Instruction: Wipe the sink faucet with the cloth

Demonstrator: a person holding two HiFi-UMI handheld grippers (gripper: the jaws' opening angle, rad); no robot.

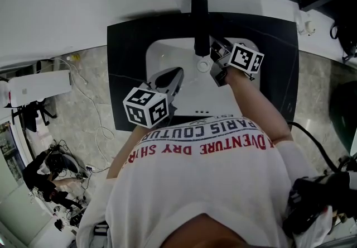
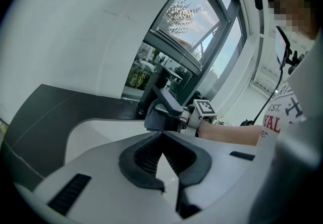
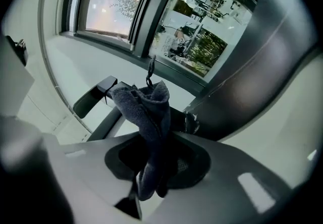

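Head view: left gripper [image 1: 169,79] is nearest the body, in front of the faucet [image 1: 200,26] and over the sink [image 1: 159,54]. Its own view shows the jaws closed together on nothing. Right gripper [image 3: 151,167] is just right of the faucet, clamped on the cloth [image 3: 146,112]. The cloth bunches up past the jaws and sits against the faucet spout; it looks to be touching in the left gripper view. Cloth is dark fuzzy terry, likely soft, light and floppy, so it should mould round the spout. It is pinched at its lower fold, which looks secure enough, though a hard drag might pull it out. Faucet is black, rigid and fixed, probably slick, so rub it rather than grasp it. Writing: shirt [image 1: 223,174] print reads upside down and only in part, "PARIS COUTU" and "AVENTURE DRY"; left gripper view shows "EST." No brand readable on cloth or faucet.
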